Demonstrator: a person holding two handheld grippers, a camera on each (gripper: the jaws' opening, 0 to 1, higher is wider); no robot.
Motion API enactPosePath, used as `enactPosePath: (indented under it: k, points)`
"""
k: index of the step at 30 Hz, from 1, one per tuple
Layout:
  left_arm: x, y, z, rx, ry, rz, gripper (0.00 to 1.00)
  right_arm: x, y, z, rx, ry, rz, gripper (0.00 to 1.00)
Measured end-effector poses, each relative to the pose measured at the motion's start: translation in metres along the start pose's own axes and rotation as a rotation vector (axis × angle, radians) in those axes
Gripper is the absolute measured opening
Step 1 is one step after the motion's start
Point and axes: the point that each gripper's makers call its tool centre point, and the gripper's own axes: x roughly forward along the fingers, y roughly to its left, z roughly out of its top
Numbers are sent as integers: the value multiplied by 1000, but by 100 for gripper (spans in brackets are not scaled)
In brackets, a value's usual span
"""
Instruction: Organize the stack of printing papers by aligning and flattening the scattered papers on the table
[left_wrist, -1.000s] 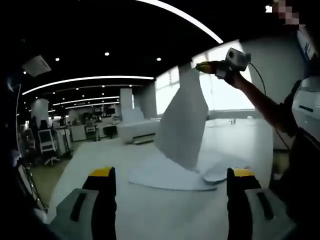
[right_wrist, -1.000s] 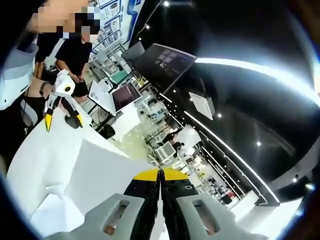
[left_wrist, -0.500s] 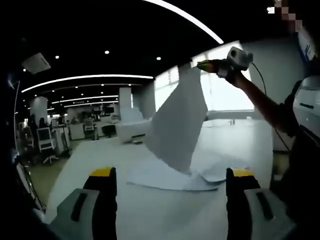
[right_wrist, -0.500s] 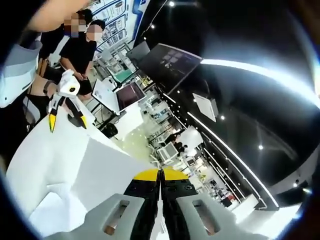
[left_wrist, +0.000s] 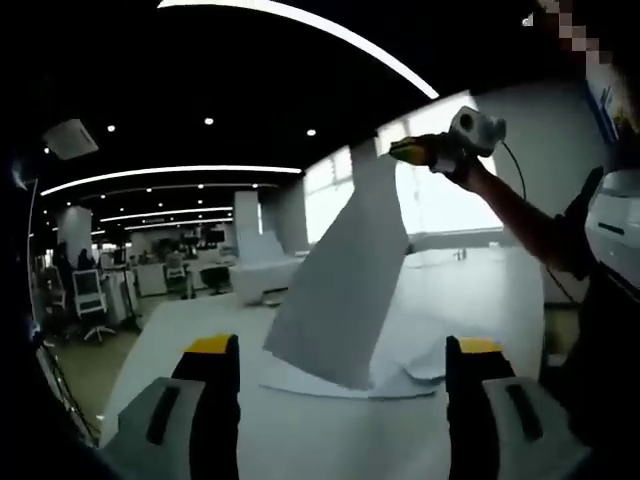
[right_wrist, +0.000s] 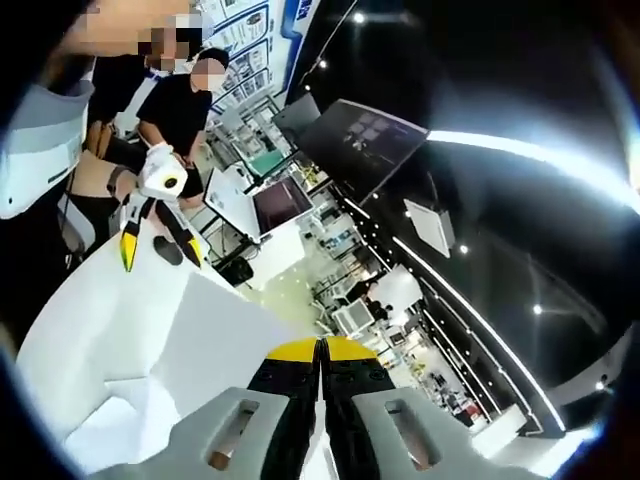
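Observation:
My right gripper (left_wrist: 402, 150) is held high at the upper right, shut on the top corner of a white sheet (left_wrist: 345, 285) that hangs down over the table (left_wrist: 300, 430). Below it lie loose papers (left_wrist: 410, 375), spread unevenly. My left gripper (left_wrist: 340, 345) is open low over the table's near part, just short of the hanging sheet's bottom edge. In the right gripper view the shut jaws of the right gripper (right_wrist: 320, 345) pinch the sheet (right_wrist: 210, 330), which slopes away to the left. Beyond it the left gripper (right_wrist: 160, 258) stands open.
An open office lies behind the table: desks and a chair (left_wrist: 95, 300) at the left, bright windows (left_wrist: 440, 200) at the back. The person's arm (left_wrist: 520, 215) reaches in from the right. Another person (right_wrist: 185, 110) and a monitor (right_wrist: 280, 200) are beyond the table.
The hanging sheet has swung nearer to my left gripper, and its lower edge now hangs off the papers below. The right gripper stays shut on it, the left stays open.

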Motion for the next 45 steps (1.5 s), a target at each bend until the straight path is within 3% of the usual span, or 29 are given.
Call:
enactPosePath:
  k: [6, 11, 25, 36, 45]
  points:
    - [3, -3, 1, 24, 14, -4, 87, 4, 6, 8, -24, -20, 22, 0]
    - [8, -11, 8, 30, -25, -33, 84, 12, 11, 12, -36, -30, 50, 0]
    - [24, -30, -1, 26, 10, -94, 81, 34, 19, 24, -67, -41, 92, 0]
    - [30, -38, 1, 35, 11, -110, 77, 51, 37, 41, -131, -52, 154, 0]
    - [32, -45, -3, 37, 45, -131, 77, 58, 55, 52, -155, -72, 186, 0]
